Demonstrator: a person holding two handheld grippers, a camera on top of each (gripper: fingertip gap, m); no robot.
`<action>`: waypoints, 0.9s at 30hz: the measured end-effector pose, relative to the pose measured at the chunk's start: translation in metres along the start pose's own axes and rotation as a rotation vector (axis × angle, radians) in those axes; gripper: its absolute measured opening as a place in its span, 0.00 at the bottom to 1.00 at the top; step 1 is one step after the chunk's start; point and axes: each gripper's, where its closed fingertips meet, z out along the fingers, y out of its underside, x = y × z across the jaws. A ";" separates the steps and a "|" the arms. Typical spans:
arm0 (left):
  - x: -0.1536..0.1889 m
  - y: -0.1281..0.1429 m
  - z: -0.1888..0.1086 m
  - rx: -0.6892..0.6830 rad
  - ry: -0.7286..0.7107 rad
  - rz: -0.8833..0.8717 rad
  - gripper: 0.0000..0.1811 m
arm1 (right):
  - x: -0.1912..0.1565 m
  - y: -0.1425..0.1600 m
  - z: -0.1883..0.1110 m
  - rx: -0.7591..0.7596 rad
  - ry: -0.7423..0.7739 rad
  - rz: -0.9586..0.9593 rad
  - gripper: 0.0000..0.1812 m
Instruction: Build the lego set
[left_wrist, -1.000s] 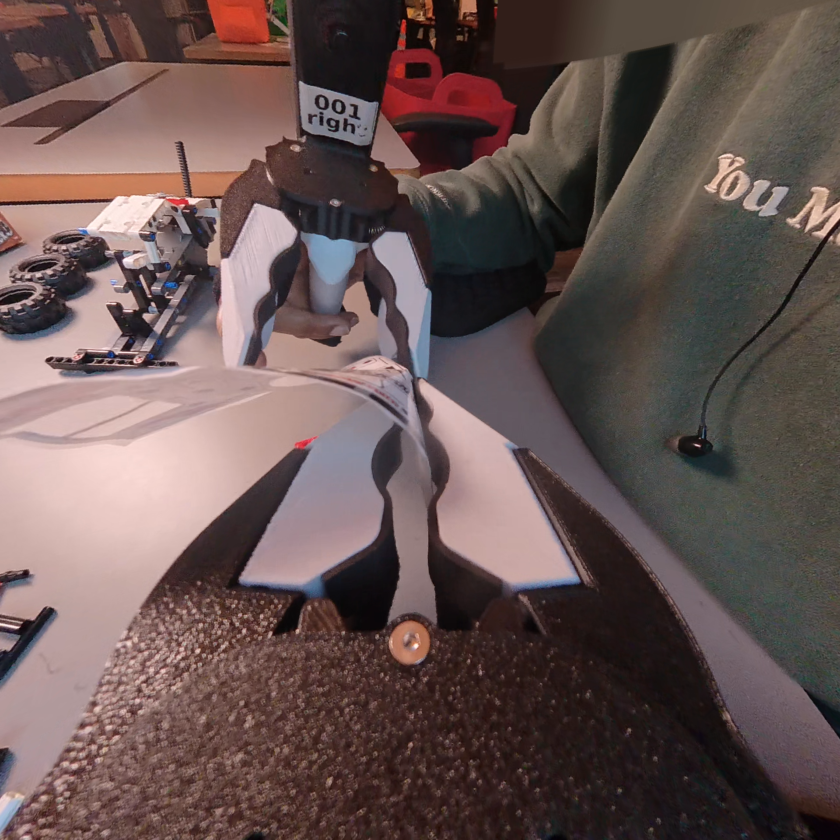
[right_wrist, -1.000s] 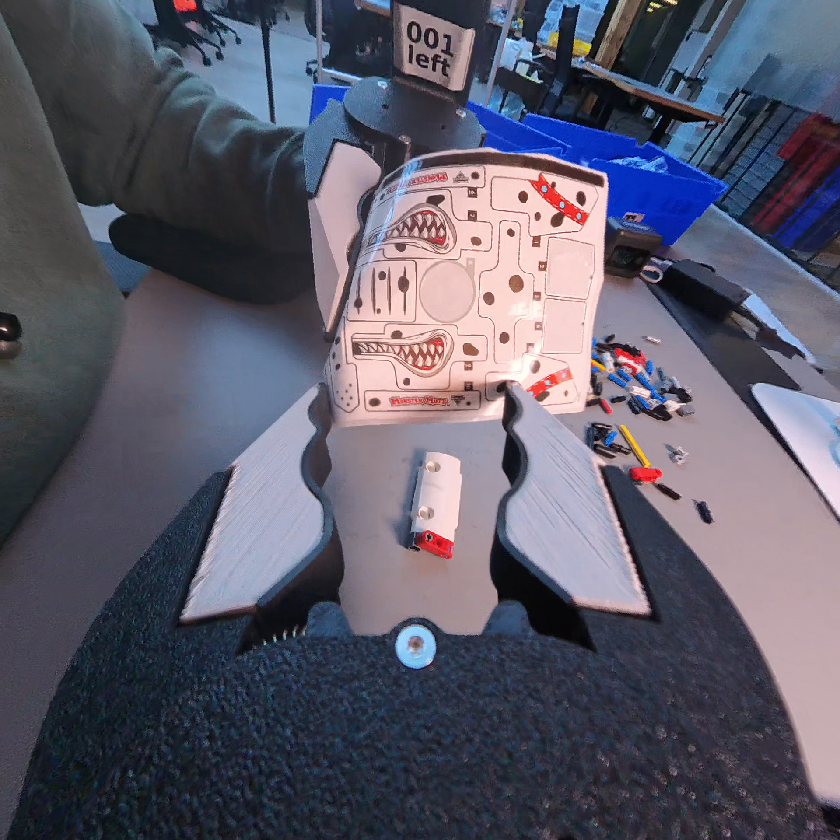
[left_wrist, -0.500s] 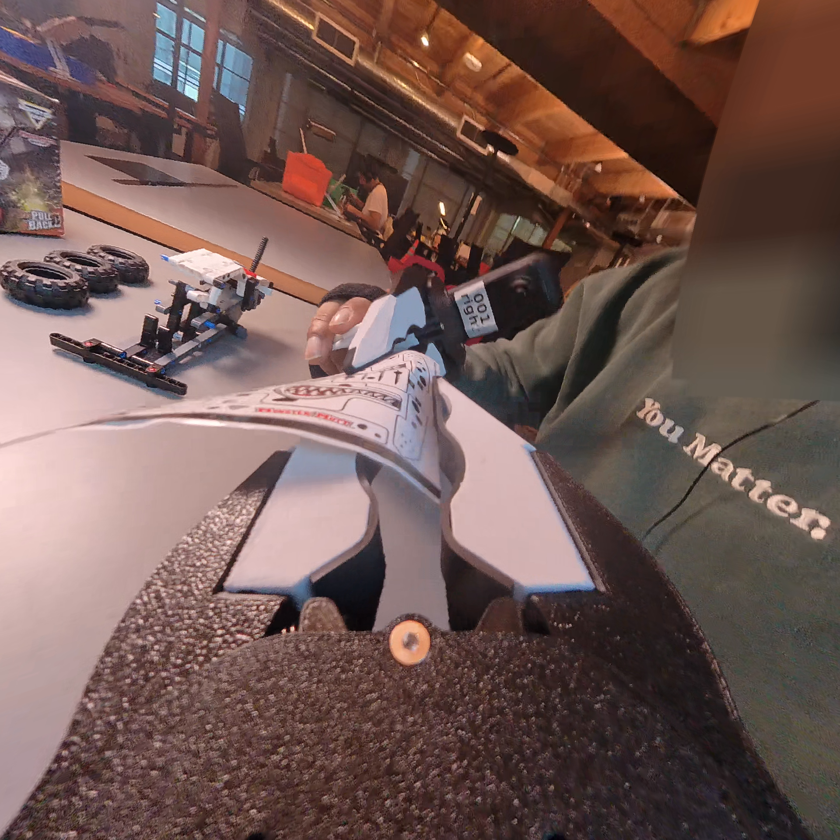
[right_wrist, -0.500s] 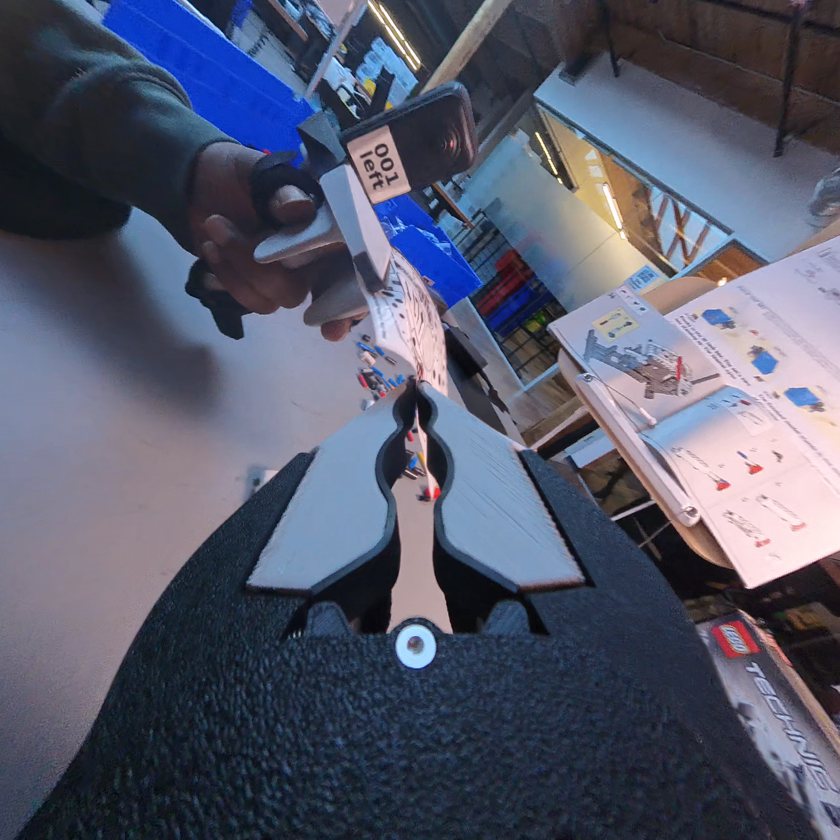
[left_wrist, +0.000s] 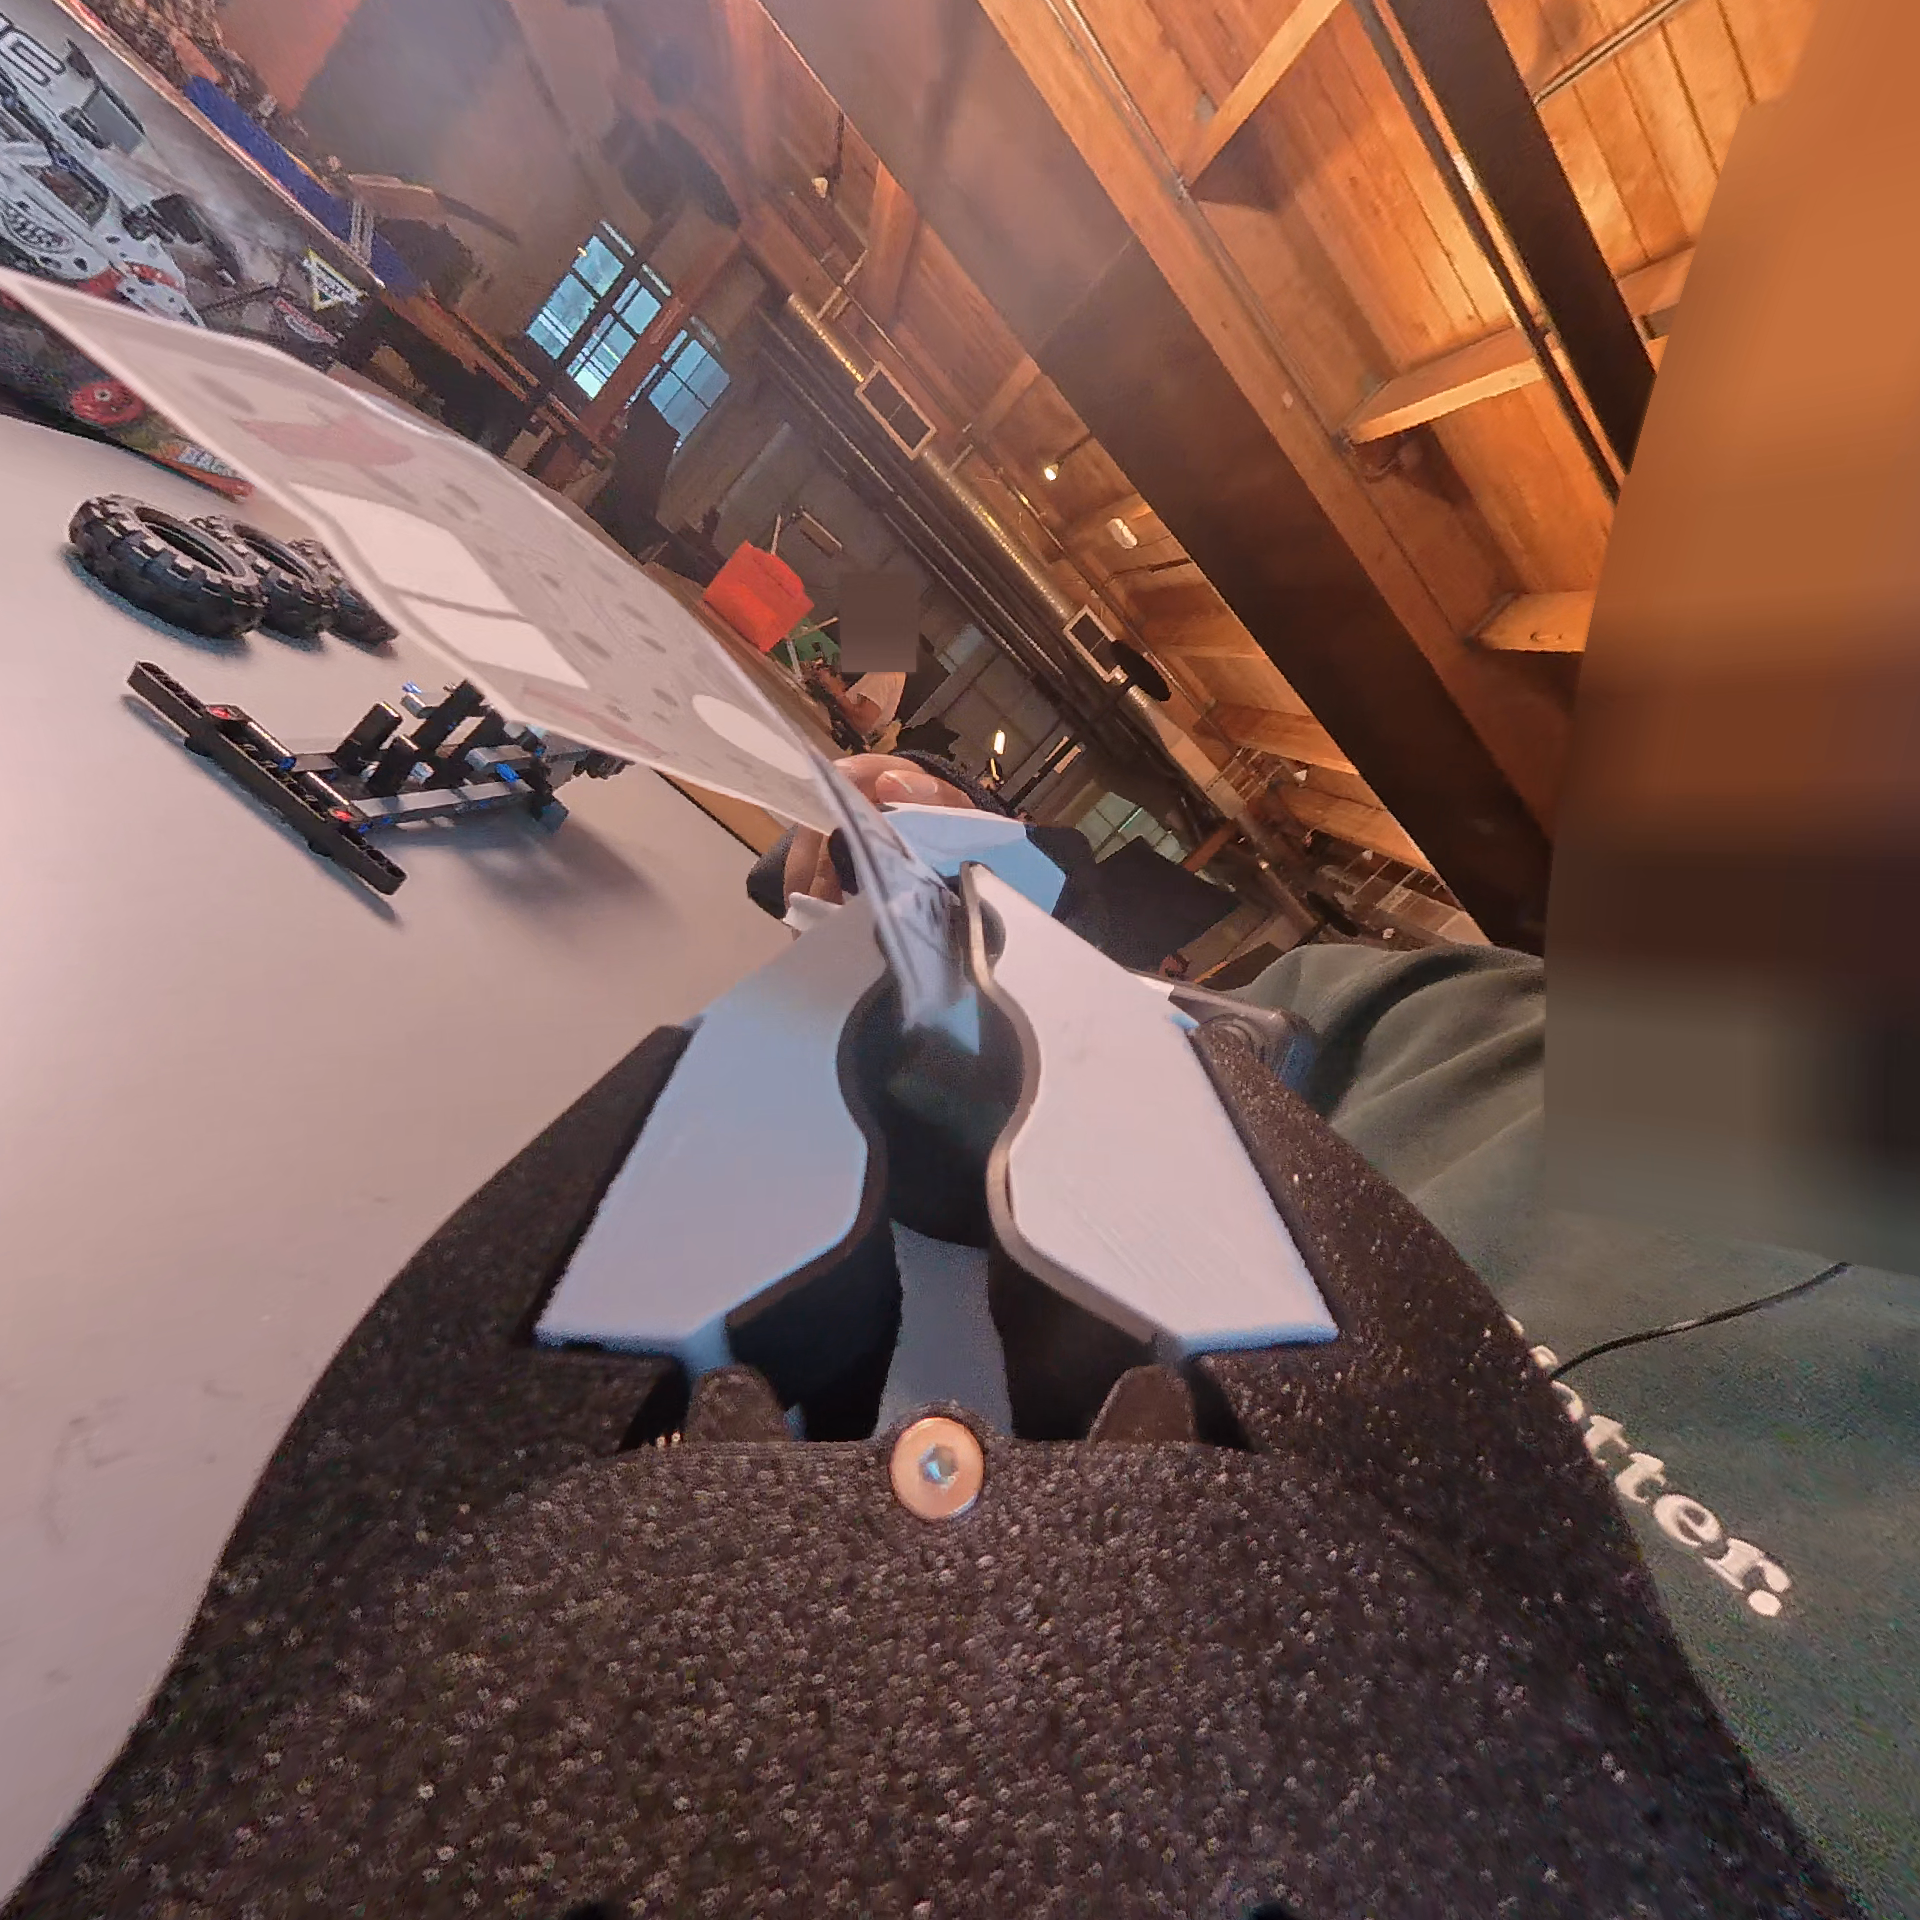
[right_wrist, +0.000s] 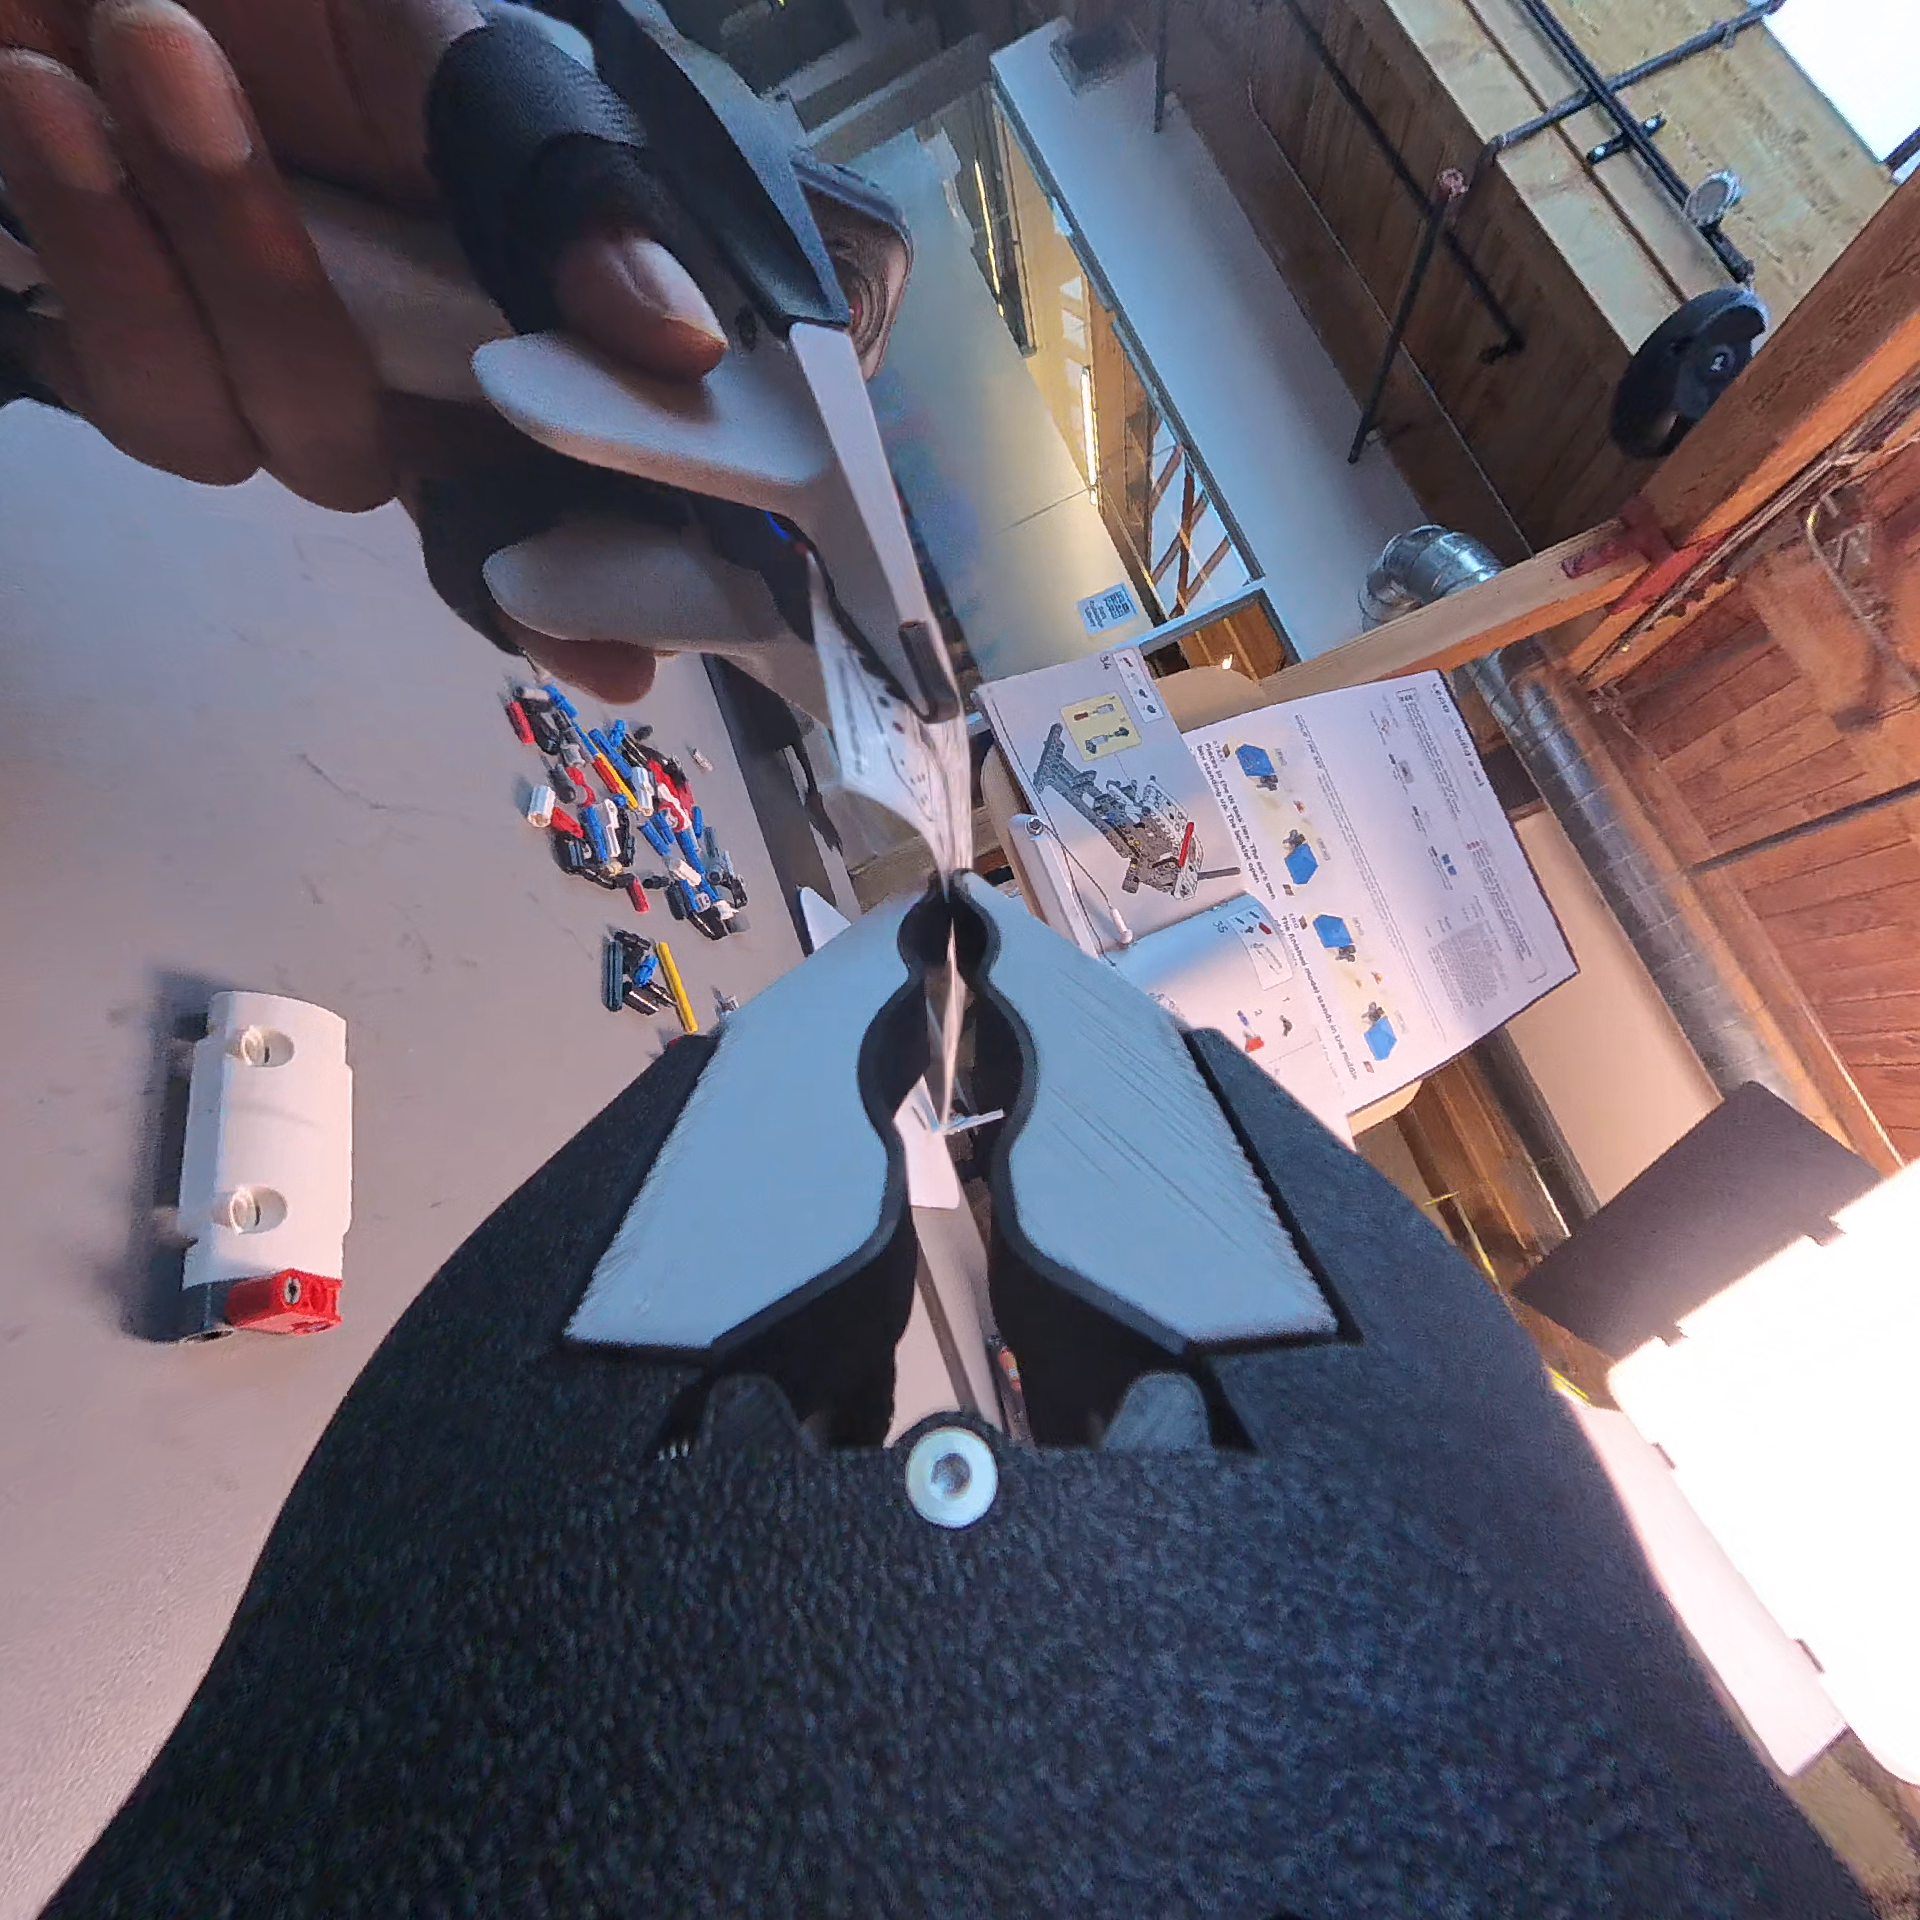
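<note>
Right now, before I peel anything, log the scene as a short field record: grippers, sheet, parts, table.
left gripper: shut on sticker sheet
right gripper: shut on the sheet's other edge
sheet: held in the air between both grippers, above the table
white panel piece: lying loose on the table, red end
small parts pile: scattered beyond it
chassis: on the table, tires behind it
instruction booklet: open on a stand

Print shows on the sweatshirt (left_wrist: 1704, 1538) and instruction booklet (right_wrist: 1351, 831).

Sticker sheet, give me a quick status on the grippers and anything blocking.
Left gripper shut on sticker sheet. Right gripper shut on its other edge. Sheet held above table, nothing blocking.
</note>
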 end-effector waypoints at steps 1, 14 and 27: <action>0.000 0.000 0.000 -0.009 -0.009 0.019 0.01 | 0.001 0.000 -0.001 0.004 0.003 -0.002 0.00; 0.032 0.015 -0.002 -0.199 0.019 0.552 0.00 | -0.013 -0.034 -0.019 0.288 -0.680 1.335 0.00; 0.018 0.017 -0.001 -0.253 -0.118 0.632 0.00 | -0.022 -0.049 -0.031 0.376 -0.674 1.110 0.00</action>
